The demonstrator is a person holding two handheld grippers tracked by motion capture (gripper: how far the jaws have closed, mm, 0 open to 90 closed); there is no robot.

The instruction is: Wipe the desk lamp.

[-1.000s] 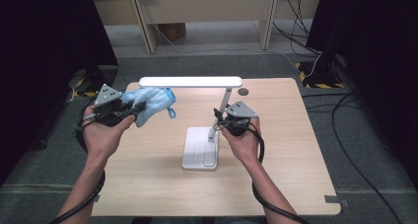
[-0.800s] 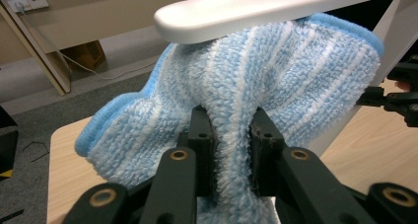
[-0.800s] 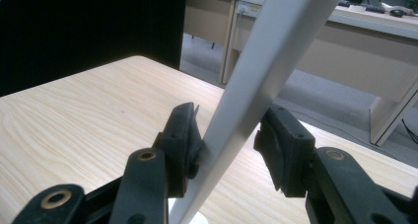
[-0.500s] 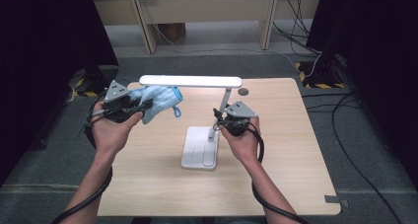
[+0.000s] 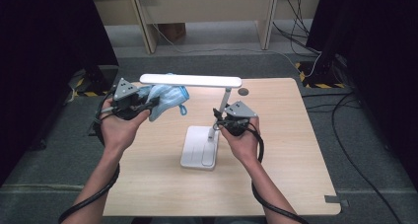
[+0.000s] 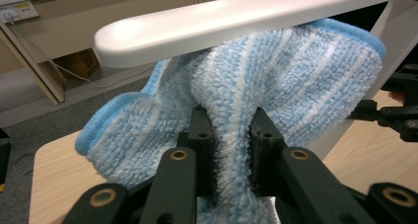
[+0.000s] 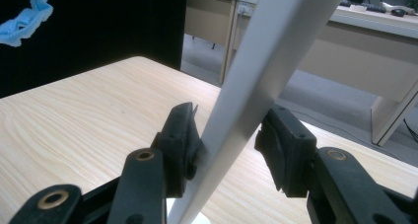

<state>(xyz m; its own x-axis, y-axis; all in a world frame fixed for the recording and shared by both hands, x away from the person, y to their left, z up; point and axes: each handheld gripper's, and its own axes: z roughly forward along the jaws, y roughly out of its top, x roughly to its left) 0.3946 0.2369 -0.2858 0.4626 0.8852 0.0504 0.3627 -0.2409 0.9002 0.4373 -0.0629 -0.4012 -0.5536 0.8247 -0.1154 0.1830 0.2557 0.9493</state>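
Observation:
A white desk lamp stands on the wooden table (image 5: 296,150), with a flat base (image 5: 199,147), a slanted stem (image 5: 224,98) and a long head (image 5: 190,80). My left gripper (image 5: 150,103) is shut on a fluffy blue-and-white cloth (image 5: 165,98), held up just under the left half of the lamp head. In the left gripper view the cloth (image 6: 305,76) bunches between my jaws (image 6: 230,135) and presses against the underside of the head (image 6: 236,21). My right gripper (image 5: 217,116) is shut on the stem (image 7: 246,91) low down, one jaw on each side (image 7: 229,120).
A round dark grommet (image 5: 242,91) sits in the table's far edge behind the lamp. Desk legs and cables stand on the grey floor beyond. Black curtains flank both sides. The other hand's gripper (image 6: 399,113) shows at the right of the left gripper view.
My left hand has carried the cloth rightward and a little farther from me, bringing it under the lamp head. The right hand and the lamp have kept still.

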